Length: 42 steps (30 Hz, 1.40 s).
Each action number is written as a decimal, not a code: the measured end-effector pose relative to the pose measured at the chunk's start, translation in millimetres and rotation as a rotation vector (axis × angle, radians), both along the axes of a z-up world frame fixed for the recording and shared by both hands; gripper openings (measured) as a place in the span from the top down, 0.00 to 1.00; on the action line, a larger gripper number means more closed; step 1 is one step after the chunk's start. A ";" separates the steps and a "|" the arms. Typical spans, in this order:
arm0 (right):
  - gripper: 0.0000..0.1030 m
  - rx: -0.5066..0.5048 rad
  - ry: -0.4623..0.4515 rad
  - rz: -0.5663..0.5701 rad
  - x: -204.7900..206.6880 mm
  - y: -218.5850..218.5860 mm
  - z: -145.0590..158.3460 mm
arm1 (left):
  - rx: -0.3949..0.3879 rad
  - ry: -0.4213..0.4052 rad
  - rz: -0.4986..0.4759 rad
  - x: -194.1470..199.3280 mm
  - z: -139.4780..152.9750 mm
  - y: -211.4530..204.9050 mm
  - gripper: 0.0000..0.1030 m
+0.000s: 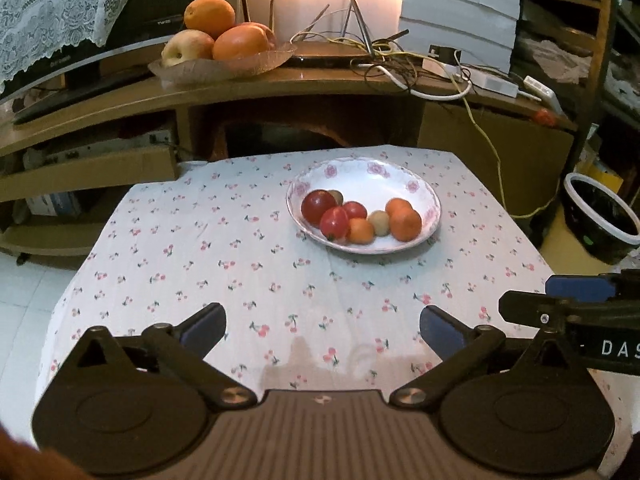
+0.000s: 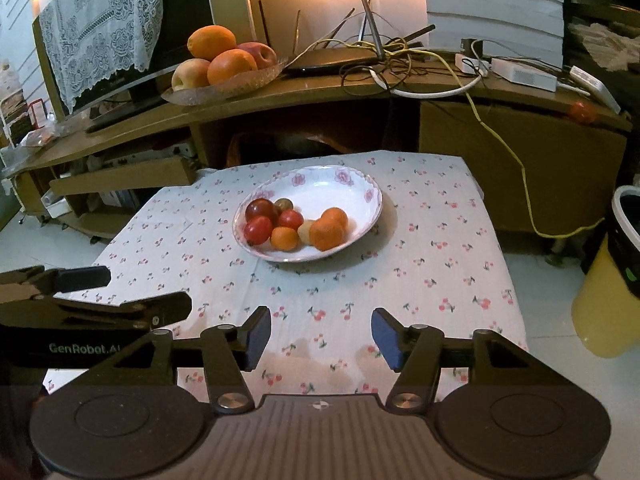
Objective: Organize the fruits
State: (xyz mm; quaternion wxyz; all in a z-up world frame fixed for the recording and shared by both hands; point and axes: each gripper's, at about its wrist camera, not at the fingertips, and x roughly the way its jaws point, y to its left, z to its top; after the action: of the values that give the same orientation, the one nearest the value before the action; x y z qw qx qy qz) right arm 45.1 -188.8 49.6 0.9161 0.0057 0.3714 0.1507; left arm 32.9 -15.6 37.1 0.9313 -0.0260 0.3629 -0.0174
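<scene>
A white floral bowl sits on the far part of the cherry-print tablecloth. It holds several small fruits: red tomatoes, small oranges and a pale yellowish fruit. My left gripper is open and empty over the near cloth. My right gripper is open and empty beside it. Each gripper shows at the edge of the other's view: the right one and the left one.
A glass dish of large oranges and apples stands on the wooden TV stand behind the table, with cables and a router. A lined bin stands on the floor at right, and a yellow container.
</scene>
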 end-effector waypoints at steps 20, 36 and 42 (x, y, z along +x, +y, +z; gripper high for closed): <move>0.42 0.012 0.010 -0.027 -46.8 0.5 -1.3 | 0.011 0.029 0.007 -34.9 -0.5 -8.9 0.00; 0.42 -0.006 0.026 -0.021 -63.2 5.1 -8.2 | 0.066 0.036 0.032 -51.6 -6.0 -13.0 0.00; 0.42 -0.007 0.032 -0.014 -66.3 6.5 -10.3 | 0.076 0.059 0.037 -52.7 -8.1 -12.3 0.00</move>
State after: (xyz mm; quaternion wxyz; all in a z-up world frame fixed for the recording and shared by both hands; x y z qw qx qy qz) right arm -21.1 -182.3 39.3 0.9111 0.0073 0.3866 0.1430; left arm -19.8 -27.9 29.0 0.9206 0.0024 0.3901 0.0146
